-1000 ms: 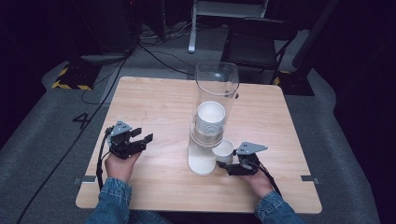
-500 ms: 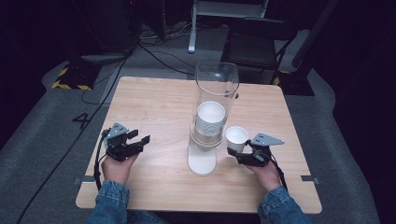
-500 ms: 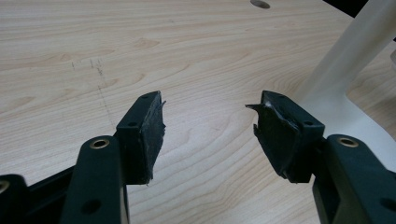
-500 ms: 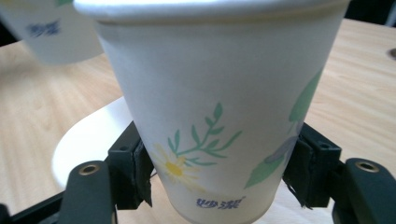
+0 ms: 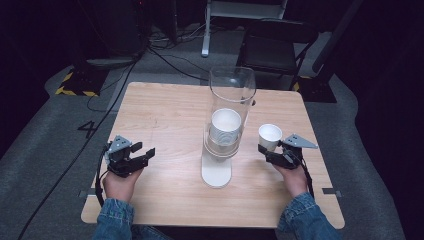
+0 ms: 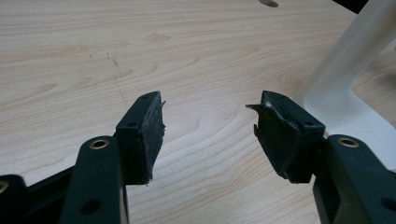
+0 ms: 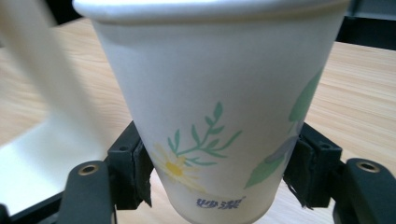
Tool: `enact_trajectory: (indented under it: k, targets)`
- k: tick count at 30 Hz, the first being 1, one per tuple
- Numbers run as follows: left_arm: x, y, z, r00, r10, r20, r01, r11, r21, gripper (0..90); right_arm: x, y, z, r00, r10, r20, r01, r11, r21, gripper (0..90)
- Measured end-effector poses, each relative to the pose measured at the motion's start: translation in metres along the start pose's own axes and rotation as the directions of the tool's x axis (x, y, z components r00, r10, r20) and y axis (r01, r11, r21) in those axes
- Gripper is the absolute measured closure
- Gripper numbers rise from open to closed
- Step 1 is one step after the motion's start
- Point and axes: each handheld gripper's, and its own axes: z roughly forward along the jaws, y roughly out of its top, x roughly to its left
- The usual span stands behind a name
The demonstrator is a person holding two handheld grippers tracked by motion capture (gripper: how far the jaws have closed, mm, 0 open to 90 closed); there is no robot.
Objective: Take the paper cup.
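Nearest to me, my right gripper (image 5: 270,149) pinches 1 paper cup (image 5: 269,135) low on its wall, upright, mouth up. In the right gripper view the 2 pads press the flowered cup (image 7: 219,107) from either side just above its base. The cup sits clear of the wooden table (image 5: 165,115), off to the right of the dispenser (image 5: 231,117) and apart from it.

My left gripper (image 5: 134,159) hovers low near the table's left front, jaws spread with nothing between them; the left gripper view shows only bare wood between the 2 pads (image 6: 149,135) and the dispenser's white foot (image 6: 345,116) beyond.

Farther out, the clear tube stands at the table's middle with a stack of cups (image 5: 225,127) inside.

Risks as I judge them: the grip sits very low on a tapered, thin cup, so a quick swing could tip it out of the jaws; squeezing harder would crease the wall. Swinging back left could clip the tube and rock it on its narrow foot.
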Motion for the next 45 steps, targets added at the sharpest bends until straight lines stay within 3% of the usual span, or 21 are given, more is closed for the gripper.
enact_trajectory:
  k: [2,6,11,18,29,30,31,40,43,45]
  targets:
    - [0.000,-0.001,-0.001,1.0000,-0.001,-0.002,0.001,1.0000,0.000,41.3,-0.008,-0.003,0.003,0.9991,-0.005,0.042,0.004,1.000,0.015,33.3]
    - [0.001,-0.004,-0.005,1.0000,-0.003,-0.007,0.003,1.0000,0.006,41.3,-0.018,-0.008,0.010,0.9978,0.026,0.061,-0.029,0.999,0.038,33.3]
    - [0.003,-0.007,-0.010,0.9999,-0.009,-0.014,0.009,1.0000,0.002,41.2,-0.024,-0.013,0.021,0.9961,0.025,0.084,-0.030,0.997,0.068,33.2]
    - [0.006,-0.011,-0.018,0.9995,-0.016,-0.029,0.017,0.9999,0.002,41.3,-0.033,-0.022,0.037,0.9948,0.078,0.065,-0.085,0.990,0.113,32.9]
    - [0.007,-0.014,-0.021,0.9992,-0.021,-0.035,0.021,0.9998,0.003,41.3,-0.032,-0.021,0.040,0.9955,0.070,0.065,-0.077,0.991,0.114,32.8]
    - [0.007,-0.014,-0.021,0.9991,-0.025,-0.033,0.025,0.9997,0.002,41.3,-0.032,-0.021,0.040,0.9951,0.072,0.069,-0.080,0.989,0.125,32.6]
    - [0.007,-0.013,-0.020,0.9991,-0.027,-0.032,0.027,0.9996,0.005,41.3,-0.032,-0.020,0.043,0.9939,0.087,0.068,-0.099,0.976,0.192,32.5]
    - [0.007,-0.012,-0.017,0.9994,-0.022,-0.027,0.022,0.9997,0.005,41.3,-0.031,-0.021,0.044,0.9956,0.071,0.061,-0.084,0.966,0.244,30.6]
    - [0.006,-0.012,-0.016,0.9994,-0.022,-0.027,0.022,0.9997,0.008,41.3,-0.031,-0.021,0.044,0.9972,0.033,0.067,-0.049,0.965,0.258,23.5]
    - [0.006,-0.011,-0.015,0.9995,-0.023,-0.023,0.023,0.9997,0.008,41.2,-0.029,-0.021,0.043,0.9962,0.046,0.075,-0.063,0.966,0.251,20.1]
